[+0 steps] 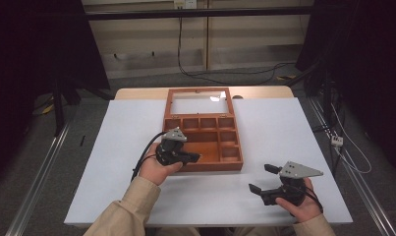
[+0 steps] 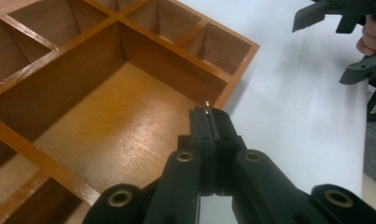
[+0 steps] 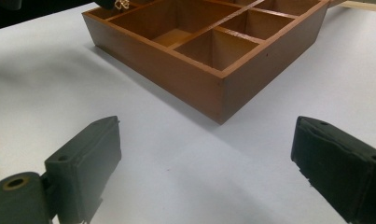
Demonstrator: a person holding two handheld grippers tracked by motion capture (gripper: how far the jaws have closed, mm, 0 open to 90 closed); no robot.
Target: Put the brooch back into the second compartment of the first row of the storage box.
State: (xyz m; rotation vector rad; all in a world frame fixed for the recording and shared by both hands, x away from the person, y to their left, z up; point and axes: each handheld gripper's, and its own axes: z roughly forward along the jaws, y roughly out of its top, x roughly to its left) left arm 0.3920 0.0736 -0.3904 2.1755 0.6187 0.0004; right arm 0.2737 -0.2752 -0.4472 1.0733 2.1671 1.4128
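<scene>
A white table (image 1: pixel 294 147) carries a wooden box (image 1: pixel 204 147) with its glazed lid (image 1: pixel 200 102) swung open toward the far edge. The box is split into a row of small compartments along the back, more down one side, and one big compartment (image 2: pixel 115 126) at the near left.

The left gripper (image 1: pixel 194 158) hangs over that big compartment, just inside the front wall. Its jaws are pressed together, and in the left gripper view a tiny gold piece (image 2: pixel 207 105) pokes out at the tips; it looks like a bit of jewellery, perhaps a fine chain or ring, but it is too small to tell. The right gripper view catches the same glint (image 3: pixel 121 4) at the box's far corner.

The right gripper (image 1: pixel 261 178) rests well to the right of the box, above bare table, its jaws spread wide and holding nothing.

The step in hand seems to be placing the piece in the box. To do it well:
- Lower the left gripper until the tips are close to the compartment floor, so the piece does not bounce or skip over a divider.
- Keep the tips clear of the front wall, which is just beside them.
- Ease the jaws apart slowly; a thing this light may cling to one pad, so lift straight up only when it has dropped.
- Leave the right gripper off to the side, or set it against the box's right wall if the box seems likely to shift.
</scene>
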